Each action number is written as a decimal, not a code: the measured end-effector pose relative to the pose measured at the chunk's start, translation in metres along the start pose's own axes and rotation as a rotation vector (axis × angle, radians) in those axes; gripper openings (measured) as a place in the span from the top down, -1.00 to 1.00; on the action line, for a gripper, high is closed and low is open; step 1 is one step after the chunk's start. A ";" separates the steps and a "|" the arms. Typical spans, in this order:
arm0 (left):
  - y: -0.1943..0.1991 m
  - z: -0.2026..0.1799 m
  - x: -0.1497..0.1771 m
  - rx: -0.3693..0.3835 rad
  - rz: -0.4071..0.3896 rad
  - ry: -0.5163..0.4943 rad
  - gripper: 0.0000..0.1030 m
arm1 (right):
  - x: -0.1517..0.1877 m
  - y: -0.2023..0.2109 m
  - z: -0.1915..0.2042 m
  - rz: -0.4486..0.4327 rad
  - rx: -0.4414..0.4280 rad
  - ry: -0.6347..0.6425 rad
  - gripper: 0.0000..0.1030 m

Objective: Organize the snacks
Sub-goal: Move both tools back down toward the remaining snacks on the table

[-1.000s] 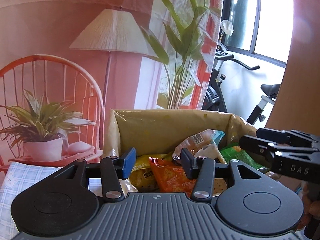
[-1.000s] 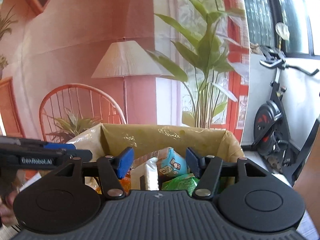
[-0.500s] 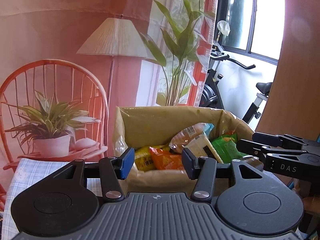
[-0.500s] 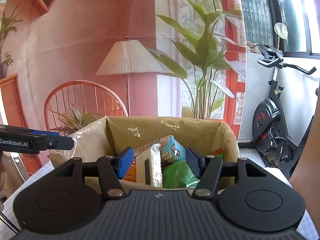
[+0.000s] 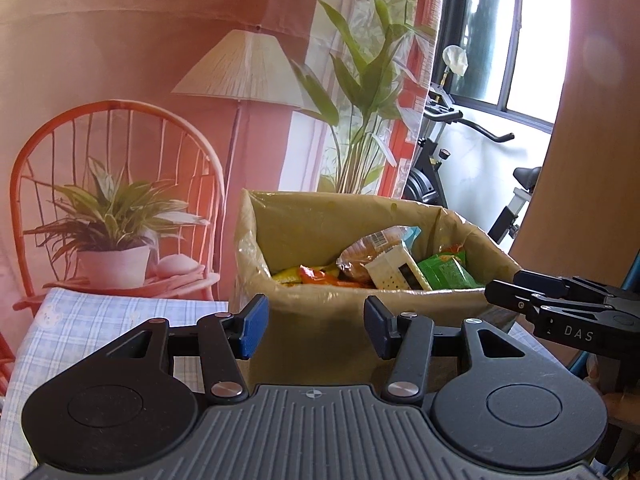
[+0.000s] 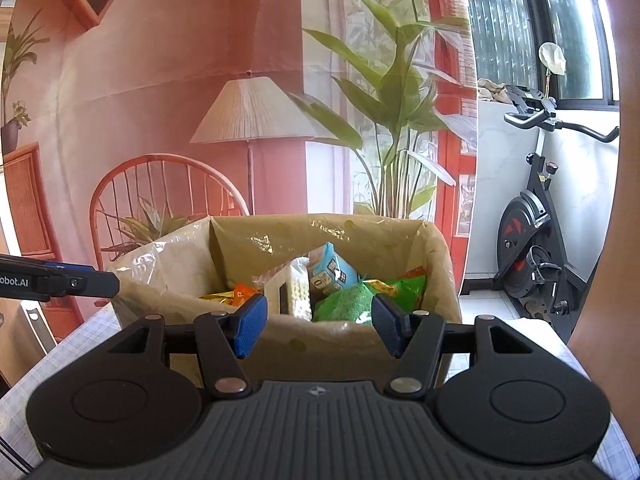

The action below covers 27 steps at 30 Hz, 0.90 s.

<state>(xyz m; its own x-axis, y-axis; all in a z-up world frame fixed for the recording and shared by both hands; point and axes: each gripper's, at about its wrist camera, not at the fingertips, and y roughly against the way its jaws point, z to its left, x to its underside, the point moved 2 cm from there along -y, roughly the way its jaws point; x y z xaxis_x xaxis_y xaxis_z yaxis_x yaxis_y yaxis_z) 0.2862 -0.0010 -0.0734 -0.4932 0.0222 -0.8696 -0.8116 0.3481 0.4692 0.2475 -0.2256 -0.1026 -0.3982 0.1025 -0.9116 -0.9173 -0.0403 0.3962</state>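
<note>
A box lined with a yellowish plastic bag (image 5: 320, 224) (image 6: 280, 240) stands on the table and holds several snack packs: an orange pack (image 5: 316, 274), a white cracker pack (image 5: 394, 270), a green pack (image 5: 444, 272) (image 6: 344, 304) and a blue pack (image 6: 332, 270). My left gripper (image 5: 312, 328) is open and empty, in front of the box and short of it. My right gripper (image 6: 316, 328) is open and empty, also in front of the box. Each gripper shows at the edge of the other's view.
The table has a blue checked cloth (image 5: 92, 320). Behind it hangs a backdrop printed with a chair, lamp and plants (image 5: 160, 80). An exercise bike (image 6: 536, 216) stands by the window at the right.
Both grippers have drawn back from over the box, so the box now looks smaller and farther. Both stayed open and empty.
</note>
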 end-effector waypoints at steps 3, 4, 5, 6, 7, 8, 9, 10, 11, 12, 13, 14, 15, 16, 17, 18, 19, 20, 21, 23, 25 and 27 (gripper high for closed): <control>0.005 0.000 0.007 -0.006 -0.003 0.009 -0.10 | 0.005 0.006 0.000 -0.005 -0.002 0.001 -0.19; 0.006 0.001 0.009 -0.007 -0.003 0.014 -0.12 | 0.006 0.007 0.000 -0.006 -0.004 0.002 -0.19; 0.008 0.001 0.012 -0.007 -0.004 0.019 -0.13 | 0.008 0.009 0.001 -0.006 -0.004 0.003 -0.19; 0.009 0.002 0.015 -0.008 -0.002 0.024 -0.15 | 0.010 0.010 0.001 -0.007 -0.005 0.004 -0.19; 0.010 0.002 0.018 -0.011 -0.001 0.028 -0.15 | 0.012 0.012 0.002 -0.006 -0.006 0.004 -0.19; 0.011 0.003 0.022 -0.013 0.001 0.031 -0.15 | 0.014 0.013 0.002 -0.006 -0.006 0.004 -0.19; 0.012 0.004 0.025 -0.015 0.003 0.035 -0.15 | 0.016 0.014 0.003 -0.006 -0.007 0.004 -0.19; 0.013 0.005 0.028 -0.017 0.007 0.039 -0.15 | 0.019 0.015 0.004 -0.006 -0.009 0.004 -0.19; 0.013 0.006 0.032 -0.019 0.012 0.045 -0.15 | 0.021 0.016 0.005 -0.005 -0.010 0.003 -0.19; 0.013 0.007 0.035 -0.020 0.017 0.051 -0.15 | 0.023 0.017 0.006 -0.004 -0.011 0.004 -0.19; 0.012 0.009 0.039 -0.020 0.025 0.057 -0.15 | 0.026 0.018 0.007 -0.003 -0.011 0.007 -0.19; 0.012 0.010 0.044 -0.022 0.031 0.061 -0.15 | 0.029 0.018 0.008 -0.001 -0.012 0.009 -0.19; 0.012 0.011 0.049 -0.025 0.038 0.063 -0.15 | 0.032 0.019 0.008 0.003 -0.013 0.009 -0.19; 0.011 0.012 0.053 -0.027 0.044 0.064 -0.16 | 0.035 0.019 0.008 0.006 -0.014 0.006 -0.19; 0.011 0.014 0.057 -0.029 0.052 0.066 -0.16 | 0.038 0.019 0.009 0.010 -0.016 0.002 -0.19; 0.010 0.015 0.061 -0.030 0.060 0.070 -0.16 | 0.041 0.019 0.009 0.016 -0.017 -0.004 -0.19; 0.009 0.017 0.064 -0.031 0.070 0.074 -0.16 | 0.044 0.018 0.008 0.025 -0.018 -0.009 -0.19; 0.009 0.018 0.067 -0.033 0.077 0.077 -0.16 | 0.047 0.018 0.008 0.032 -0.017 -0.013 -0.19; 0.009 0.019 0.071 -0.035 0.083 0.078 -0.16 | 0.051 0.017 0.008 0.040 -0.016 -0.017 -0.19; 0.008 0.021 0.076 -0.040 0.092 0.080 -0.16 | 0.056 0.017 0.007 0.053 -0.015 -0.025 -0.19; 0.008 0.024 0.081 -0.044 0.102 0.088 -0.17 | 0.062 0.016 0.006 0.065 -0.012 -0.031 -0.19; 0.007 0.025 0.085 -0.044 0.111 0.096 -0.17 | 0.068 0.016 0.005 0.078 -0.007 -0.032 -0.19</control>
<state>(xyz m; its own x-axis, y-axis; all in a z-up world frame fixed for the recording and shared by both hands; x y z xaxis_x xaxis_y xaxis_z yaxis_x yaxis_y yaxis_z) 0.2465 0.0270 -0.1482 -0.6069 -0.0318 -0.7942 -0.7621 0.3068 0.5701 0.2062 -0.2148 -0.1578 -0.4684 0.1305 -0.8738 -0.8834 -0.0567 0.4651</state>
